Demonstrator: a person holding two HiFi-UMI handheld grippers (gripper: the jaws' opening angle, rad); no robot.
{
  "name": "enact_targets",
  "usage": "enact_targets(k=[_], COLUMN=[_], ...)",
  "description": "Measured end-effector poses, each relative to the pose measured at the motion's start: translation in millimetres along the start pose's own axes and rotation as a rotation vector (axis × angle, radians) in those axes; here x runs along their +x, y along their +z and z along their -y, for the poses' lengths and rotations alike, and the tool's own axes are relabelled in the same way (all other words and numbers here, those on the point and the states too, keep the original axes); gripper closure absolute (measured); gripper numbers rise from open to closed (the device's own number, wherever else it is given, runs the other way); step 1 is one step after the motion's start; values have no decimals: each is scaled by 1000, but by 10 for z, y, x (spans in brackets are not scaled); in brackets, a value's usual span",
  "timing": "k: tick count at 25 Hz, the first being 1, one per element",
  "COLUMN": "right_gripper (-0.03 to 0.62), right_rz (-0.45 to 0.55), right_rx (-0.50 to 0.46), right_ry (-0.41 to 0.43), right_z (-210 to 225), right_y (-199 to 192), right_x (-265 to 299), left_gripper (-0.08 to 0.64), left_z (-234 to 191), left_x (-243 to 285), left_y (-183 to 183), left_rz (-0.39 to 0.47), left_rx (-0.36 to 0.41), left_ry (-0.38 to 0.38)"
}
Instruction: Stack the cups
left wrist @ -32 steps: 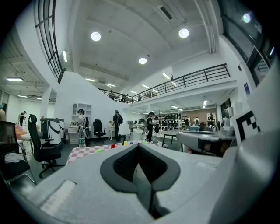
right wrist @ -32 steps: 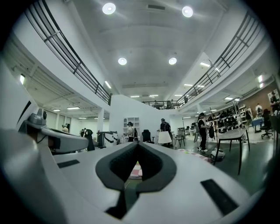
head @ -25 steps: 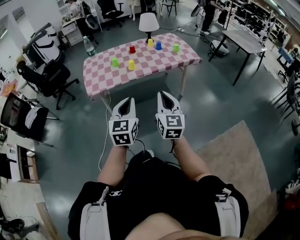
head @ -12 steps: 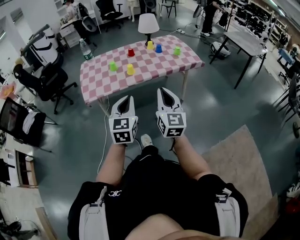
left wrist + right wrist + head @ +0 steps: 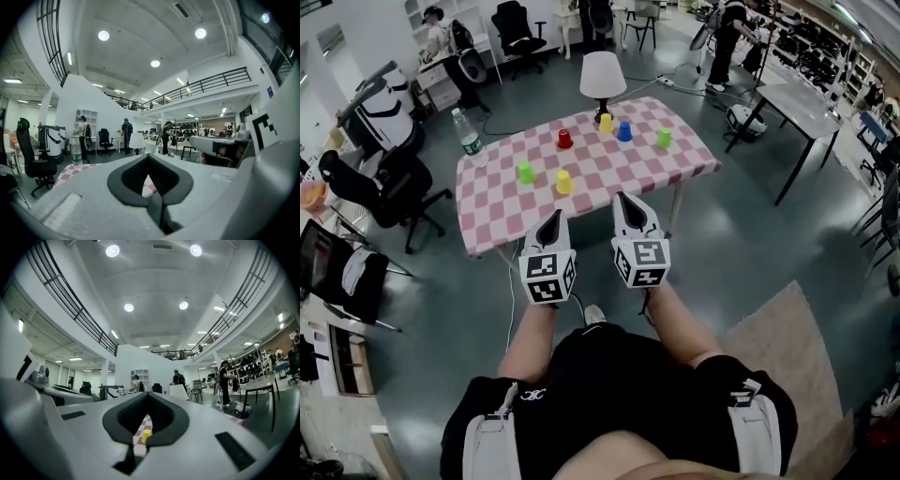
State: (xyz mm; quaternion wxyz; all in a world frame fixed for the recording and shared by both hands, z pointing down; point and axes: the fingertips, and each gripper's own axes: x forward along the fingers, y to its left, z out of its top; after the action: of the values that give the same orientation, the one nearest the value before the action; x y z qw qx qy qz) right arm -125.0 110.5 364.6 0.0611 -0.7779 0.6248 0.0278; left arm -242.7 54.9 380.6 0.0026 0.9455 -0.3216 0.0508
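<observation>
Several small cups stand upside down on a pink-and-white checkered table (image 5: 497, 202): a red cup (image 5: 565, 139), a yellow cup (image 5: 605, 121), a blue cup (image 5: 624, 131) and a green cup (image 5: 664, 138) at the back, and another green cup (image 5: 525, 172) and yellow cup (image 5: 564, 182) nearer me. My left gripper (image 5: 551, 221) and right gripper (image 5: 628, 202) are held side by side in the air short of the table's near edge, both shut and empty. In the right gripper view, the near yellow cup (image 5: 146, 436) shows through the shut jaws' opening.
A white table lamp (image 5: 602, 75) stands at the table's far edge, and a water bottle (image 5: 469, 136) at its left corner. Black office chairs (image 5: 389, 183) stand on the left, a grey table (image 5: 797, 98) on the right, and a beige rug (image 5: 778, 347) beside me.
The table has come nearer in the head view. Both grippers have moved forward toward its near edge. Both have stayed shut and empty.
</observation>
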Motion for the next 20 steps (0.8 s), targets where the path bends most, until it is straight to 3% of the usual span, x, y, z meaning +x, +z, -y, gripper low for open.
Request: enact_targets(k=[6, 13, 20], right_gripper=[591, 591, 591], right_rz=[18, 10, -26], right_rx=[-6, -12, -12], right_ry=[67, 82, 102], right_z=[78, 5, 264], right_y=[-46, -166, -404], right_x=[1016, 1826, 2676], left_gripper=[545, 545, 545], left_z=[-587, -1147, -1505], left_x=[818, 1358, 2151], left_y=[127, 197, 96], left_rz=[3, 8, -28], left_rx=[-43, -43, -75], left_ry=[36, 53, 74])
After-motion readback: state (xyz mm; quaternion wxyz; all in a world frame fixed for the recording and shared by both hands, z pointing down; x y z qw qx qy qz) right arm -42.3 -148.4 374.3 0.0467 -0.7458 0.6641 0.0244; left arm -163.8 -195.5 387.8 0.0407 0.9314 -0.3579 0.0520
